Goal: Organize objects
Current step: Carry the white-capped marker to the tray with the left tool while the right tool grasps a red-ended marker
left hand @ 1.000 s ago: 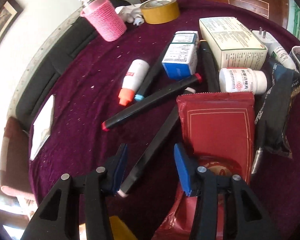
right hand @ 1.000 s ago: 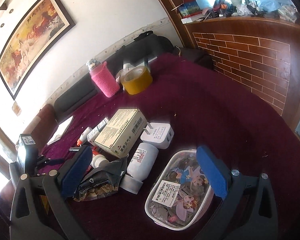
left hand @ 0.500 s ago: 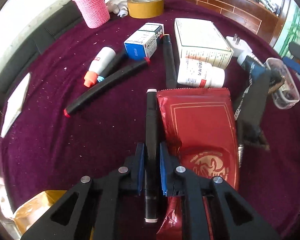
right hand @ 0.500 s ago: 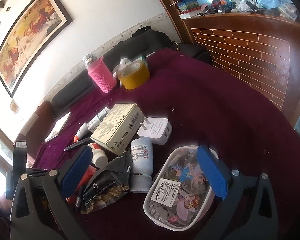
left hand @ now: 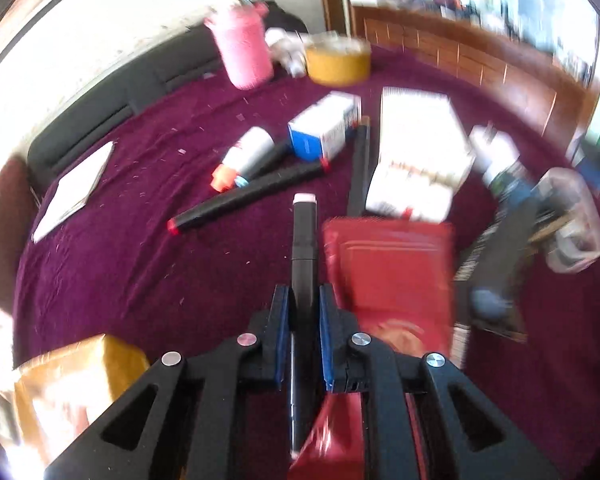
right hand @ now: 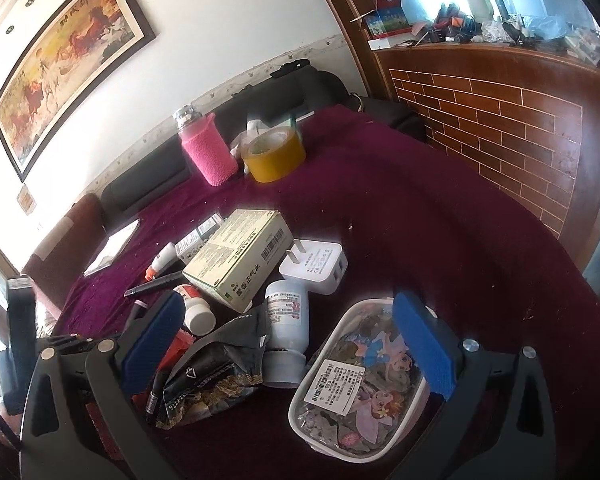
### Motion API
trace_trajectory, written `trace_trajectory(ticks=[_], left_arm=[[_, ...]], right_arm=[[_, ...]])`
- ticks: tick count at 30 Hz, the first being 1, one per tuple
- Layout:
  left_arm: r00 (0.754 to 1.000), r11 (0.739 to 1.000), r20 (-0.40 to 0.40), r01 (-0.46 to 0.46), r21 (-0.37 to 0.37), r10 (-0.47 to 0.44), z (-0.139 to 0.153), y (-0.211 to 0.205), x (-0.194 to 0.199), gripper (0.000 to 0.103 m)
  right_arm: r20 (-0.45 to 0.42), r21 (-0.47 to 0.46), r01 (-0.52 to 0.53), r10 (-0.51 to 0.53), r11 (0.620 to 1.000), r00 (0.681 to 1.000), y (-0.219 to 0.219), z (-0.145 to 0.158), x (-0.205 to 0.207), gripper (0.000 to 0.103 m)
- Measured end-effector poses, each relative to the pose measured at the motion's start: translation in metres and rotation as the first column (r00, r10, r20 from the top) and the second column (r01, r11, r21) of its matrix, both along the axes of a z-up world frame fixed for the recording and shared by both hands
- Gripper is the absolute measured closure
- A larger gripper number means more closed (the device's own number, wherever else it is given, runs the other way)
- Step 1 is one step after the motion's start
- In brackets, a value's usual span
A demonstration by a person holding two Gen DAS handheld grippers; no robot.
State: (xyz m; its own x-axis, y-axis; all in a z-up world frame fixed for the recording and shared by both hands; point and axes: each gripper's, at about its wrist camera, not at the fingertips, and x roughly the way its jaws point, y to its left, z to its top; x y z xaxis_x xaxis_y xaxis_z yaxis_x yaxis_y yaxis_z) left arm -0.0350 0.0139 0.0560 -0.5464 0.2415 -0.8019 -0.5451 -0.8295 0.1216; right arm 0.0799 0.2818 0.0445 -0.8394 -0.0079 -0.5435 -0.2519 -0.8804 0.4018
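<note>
The left wrist camera sits low and close over the near edge of the purple tablecloth [left hand: 112, 264], facing across it toward the pink bottle sleeve [left hand: 244, 56] and yellow tape roll [left hand: 338, 62] by the wall. The right wrist camera looks from higher and further right, toward the same wall. Both catch the sleeve [right hand: 209, 152], tape [right hand: 275, 154] and the big medicine box [right hand: 238, 258].

A home living room: behind the table draped in purple cloth [right hand: 440, 216] a dark sofa [right hand: 236, 120] lines the wall, a framed horse painting [right hand: 64, 68] above it, a cluttered wooden counter [right hand: 500, 92] beside.
</note>
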Motion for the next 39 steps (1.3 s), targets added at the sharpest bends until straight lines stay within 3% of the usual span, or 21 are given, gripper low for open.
trace_trajectory(ticks=[5,10,13,16,18,20,23,26,30,34,35,37,38,39], left_arm=[[0.993,0.978,-0.108,-0.020,0.210,0.043,0.057,-0.051,0.053,0.092],[0.973,0.915,-0.188,-0.048,0.401,0.134,0.094,-0.117,0.095,0.092],[0.959,0.881,-0.211,-0.073,0.468,0.191,0.105,-0.151,0.114,0.092],[0.945,0.862,-0.221,-0.105,0.495,0.242,0.109,-0.182,0.131,0.092],[0.939,0.848,-0.208,-0.133,0.513,0.273,0.107,-0.202,0.137,0.092],[0.934,0.828,-0.185,-0.163,0.537,0.305,0.101,-0.221,0.140,0.092],[0.924,0.805,-0.156,-0.211,0.555,0.350,0.091,-0.245,0.145,0.092],[0.913,0.793,-0.138,-0.250,0.555,0.385,0.085,-0.262,0.150,0.092],[0.899,0.790,-0.155,-0.264,0.553,0.410,0.088,-0.278,0.159,0.092],[0.897,0.781,-0.142,-0.276,0.560,0.419,0.082,-0.290,0.153,0.092],[0.900,0.779,-0.136,-0.274,0.564,0.415,0.080,-0.291,0.150,0.092],[0.904,0.780,-0.128,-0.273,0.563,0.409,0.075,-0.291,0.146,0.092],[0.904,0.779,-0.124,-0.275,0.563,0.409,0.072,-0.292,0.145,0.092],[0.905,0.775,-0.115,-0.278,0.567,0.409,0.070,-0.293,0.144,0.092]], right_arm=[[0.003,0.048,-0.007,0.007,0.999,1.000,-0.009,0.002,-0.002,0.000],[-0.015,0.080,-0.007,0.008,0.997,1.000,-0.017,0.007,0.000,0.000],[-0.008,0.048,-0.039,0.040,0.998,0.999,-0.025,0.019,0.001,0.000],[0.024,0.054,-0.148,0.147,0.988,0.989,-0.051,0.038,-0.015,0.000],[0.092,0.097,-0.280,0.272,0.955,0.958,-0.086,0.048,-0.042,0.000],[0.179,0.104,-0.425,0.403,0.899,0.897,-0.122,0.046,-0.075,0.000],[0.333,0.164,-0.549,0.478,0.819,0.813,-0.173,0.029,-0.137,0.000],[0.421,0.185,-0.563,0.453,0.806,0.786,-0.191,0.010,-0.192,0.000],[0.492,0.110,-0.537,0.424,0.836,0.761,-0.186,-0.017,-0.239,0.000],[0.494,-0.004,-0.509,0.444,0.861,0.748,-0.181,-0.025,-0.252,0.001],[0.473,-0.059,-0.532,0.493,0.845,0.731,-0.182,-0.022,-0.248,0.001],[0.439,-0.232,-0.600,0.633,0.766,0.638,-0.189,-0.022,-0.243,0.003],[0.445,-0.243,-0.615,0.650,0.750,0.616,-0.193,-0.022,-0.240,0.003],[0.469,-0.174,-0.630,0.626,0.757,0.623,-0.198,-0.019,-0.237,0.003]])
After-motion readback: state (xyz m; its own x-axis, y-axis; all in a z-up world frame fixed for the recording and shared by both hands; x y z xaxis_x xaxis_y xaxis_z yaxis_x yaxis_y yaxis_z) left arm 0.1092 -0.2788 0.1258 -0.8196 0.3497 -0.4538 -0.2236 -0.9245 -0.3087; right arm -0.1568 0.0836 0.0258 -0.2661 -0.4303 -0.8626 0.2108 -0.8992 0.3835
